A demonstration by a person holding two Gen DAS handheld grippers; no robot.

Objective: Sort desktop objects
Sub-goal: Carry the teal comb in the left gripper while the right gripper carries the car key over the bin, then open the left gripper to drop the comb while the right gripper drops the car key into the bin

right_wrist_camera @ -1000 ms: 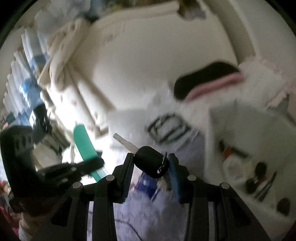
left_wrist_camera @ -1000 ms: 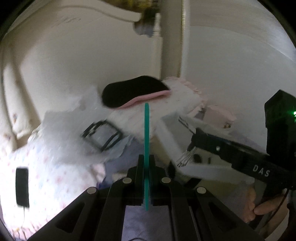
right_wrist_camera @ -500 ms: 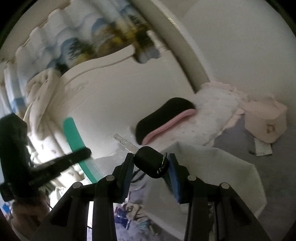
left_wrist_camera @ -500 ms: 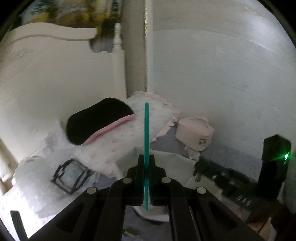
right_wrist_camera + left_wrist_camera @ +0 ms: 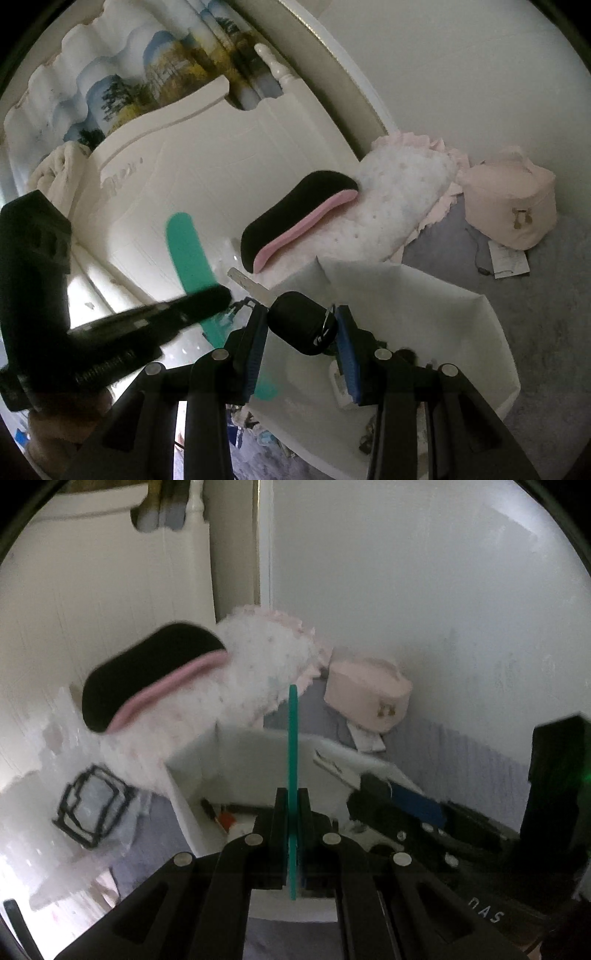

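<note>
Left wrist: pink case newly visible

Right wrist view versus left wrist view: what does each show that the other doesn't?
Only the right wrist view shows the car key clamped in the right hand-held gripper, and the scenic curtain. Only the left shows the black-framed item. Both share the green strip pinched by the left hand-held gripper, the white bin and the pink case.
</note>
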